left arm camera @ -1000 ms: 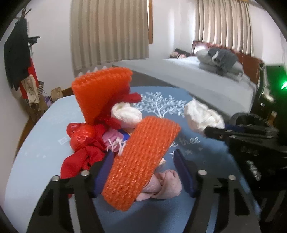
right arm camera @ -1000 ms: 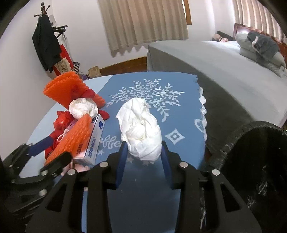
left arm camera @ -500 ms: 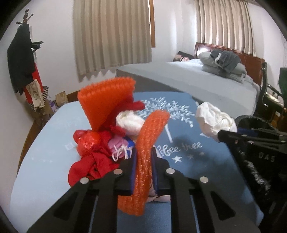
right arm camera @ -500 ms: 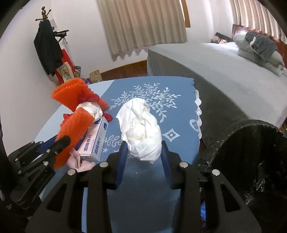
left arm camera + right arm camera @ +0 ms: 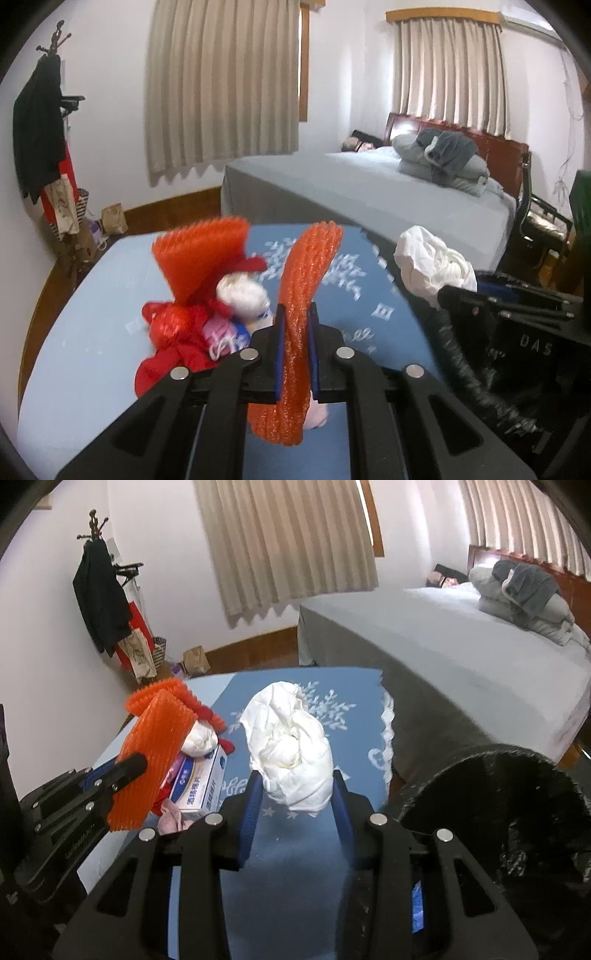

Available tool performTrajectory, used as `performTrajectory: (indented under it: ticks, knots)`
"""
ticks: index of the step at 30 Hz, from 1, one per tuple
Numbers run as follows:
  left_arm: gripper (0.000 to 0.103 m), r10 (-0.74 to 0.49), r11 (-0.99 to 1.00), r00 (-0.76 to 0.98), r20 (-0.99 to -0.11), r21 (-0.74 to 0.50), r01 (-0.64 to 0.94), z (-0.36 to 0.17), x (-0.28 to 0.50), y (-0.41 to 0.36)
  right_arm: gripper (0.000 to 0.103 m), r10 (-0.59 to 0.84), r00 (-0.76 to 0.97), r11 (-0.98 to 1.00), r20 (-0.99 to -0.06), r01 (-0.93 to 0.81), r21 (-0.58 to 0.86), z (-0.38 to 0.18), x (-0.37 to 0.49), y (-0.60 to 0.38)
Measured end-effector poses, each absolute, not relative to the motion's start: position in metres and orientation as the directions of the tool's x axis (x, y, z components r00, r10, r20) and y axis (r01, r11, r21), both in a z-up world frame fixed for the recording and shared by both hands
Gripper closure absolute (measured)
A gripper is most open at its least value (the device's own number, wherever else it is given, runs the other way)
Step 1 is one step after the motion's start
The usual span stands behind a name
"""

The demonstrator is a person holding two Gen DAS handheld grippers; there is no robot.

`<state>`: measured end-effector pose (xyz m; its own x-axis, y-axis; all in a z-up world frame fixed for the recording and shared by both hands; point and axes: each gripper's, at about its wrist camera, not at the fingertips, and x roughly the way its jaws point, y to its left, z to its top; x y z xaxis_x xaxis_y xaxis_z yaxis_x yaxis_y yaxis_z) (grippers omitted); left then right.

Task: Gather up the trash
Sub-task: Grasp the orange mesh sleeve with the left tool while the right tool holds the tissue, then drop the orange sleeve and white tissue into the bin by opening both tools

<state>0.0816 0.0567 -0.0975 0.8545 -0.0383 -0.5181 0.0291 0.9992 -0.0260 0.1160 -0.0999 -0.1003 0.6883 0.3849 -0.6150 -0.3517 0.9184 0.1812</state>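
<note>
Orange foam net [image 5: 295, 332] ribbed mesh texture; second orange foam net [image 5: 201, 258] behind it, red plastic bag [image 5: 173, 332] below. White crumpled paper [image 5: 291, 749]; blue tablecloth [image 5: 365, 716] with white tree and snowflake print, scalloped white edge. Beige striped curtains [image 5: 221, 85], grey bed cover [image 5: 461, 657], black trash bin [image 5: 517, 805].

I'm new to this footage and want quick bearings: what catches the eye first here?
Brightest is the orange foam net, pinched upright in the left gripper above the blue tablecloth. Next, the crumpled white tissue wad clamped in the right gripper, with the black trash bin close at the right. Behind the left gripper, a heap of red and orange scraps sits on the cloth.
</note>
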Motion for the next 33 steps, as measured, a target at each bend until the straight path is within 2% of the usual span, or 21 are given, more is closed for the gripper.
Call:
performTrajectory:
  ticks: [16, 33]
  knots:
    - [0.092, -0.222, 0.975, 0.862, -0.455, -0.078, 0.21, -0.063, 0.082, -0.01, 0.067, 0.288, 0.789, 0.958, -0.542, -0.229, 0.175, -0.063, 0.081, -0.173]
    - [0.092, -0.455, 0.88, 0.748, -0.483, -0.114, 0.461, -0.07, 0.092, -0.124, 0.067, 0.054, 0.807, 0.989, -0.587, 0.036, 0.14, -0.089, 0.043, -0.279]
